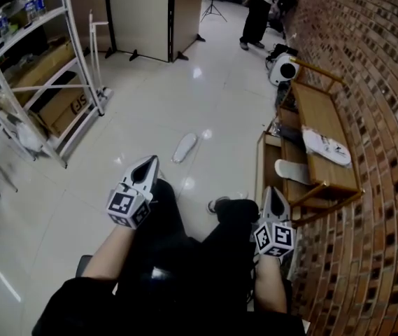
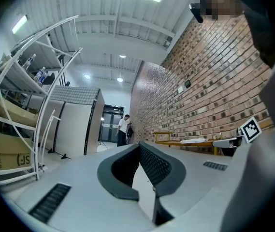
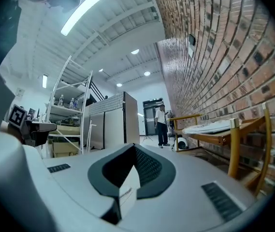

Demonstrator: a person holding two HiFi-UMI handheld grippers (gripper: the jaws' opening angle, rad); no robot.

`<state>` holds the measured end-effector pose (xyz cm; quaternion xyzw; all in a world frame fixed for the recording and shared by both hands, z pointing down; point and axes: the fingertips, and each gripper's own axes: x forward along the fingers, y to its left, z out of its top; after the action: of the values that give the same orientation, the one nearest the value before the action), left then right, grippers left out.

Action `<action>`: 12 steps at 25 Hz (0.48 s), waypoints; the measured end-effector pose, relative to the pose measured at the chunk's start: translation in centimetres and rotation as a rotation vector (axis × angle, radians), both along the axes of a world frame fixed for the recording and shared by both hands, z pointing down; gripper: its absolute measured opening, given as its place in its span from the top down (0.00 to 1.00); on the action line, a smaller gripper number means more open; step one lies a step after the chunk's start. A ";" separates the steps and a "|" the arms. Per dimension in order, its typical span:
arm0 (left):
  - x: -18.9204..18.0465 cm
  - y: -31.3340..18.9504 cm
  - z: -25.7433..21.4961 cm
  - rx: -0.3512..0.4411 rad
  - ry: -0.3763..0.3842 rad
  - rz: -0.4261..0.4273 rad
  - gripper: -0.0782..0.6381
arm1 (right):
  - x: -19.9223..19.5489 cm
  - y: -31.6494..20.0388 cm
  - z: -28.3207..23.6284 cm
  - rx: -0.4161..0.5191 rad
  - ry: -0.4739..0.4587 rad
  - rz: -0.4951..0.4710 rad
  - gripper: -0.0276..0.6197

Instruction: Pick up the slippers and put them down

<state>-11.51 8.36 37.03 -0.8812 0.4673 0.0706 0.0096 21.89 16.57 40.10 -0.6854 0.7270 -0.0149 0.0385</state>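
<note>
One white slipper (image 1: 184,147) lies on the shiny floor ahead of me. A second white slipper (image 1: 327,145) rests on top of the wooden rack (image 1: 338,180) by the brick wall, and a third (image 1: 292,171) sits on its lower shelf. My left gripper (image 1: 146,166) hovers over my left leg, short of the floor slipper, shut and empty. My right gripper (image 1: 274,198) hangs beside the rack's near corner, also shut with nothing in it. In the left gripper view the tips (image 2: 139,145) meet; in the right gripper view the tips (image 3: 134,146) meet, with the rack-top slipper (image 3: 209,126) off to the right.
White metal shelving (image 1: 38,82) with cardboard boxes stands at the left. Partition panels (image 1: 143,12) and a standing person (image 1: 258,12) are at the back. A white device (image 1: 282,68) sits beyond the rack. The brick wall (image 1: 380,82) runs along the right.
</note>
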 end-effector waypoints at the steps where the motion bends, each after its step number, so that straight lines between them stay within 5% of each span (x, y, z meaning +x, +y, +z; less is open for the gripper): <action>1: 0.2 0.3 0.0 -0.004 -0.002 0.005 0.88 | -0.1 0.0 0.0 0.005 0.001 -0.003 0.95; 12: 3.0 0.5 0.4 -0.011 0.005 0.047 0.88 | -0.8 -0.4 0.3 0.003 0.052 -0.027 0.95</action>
<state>-8.50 8.84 37.46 -0.8918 0.4470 0.0707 0.0020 21.09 16.20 40.42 -0.6758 0.7368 0.0034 0.0204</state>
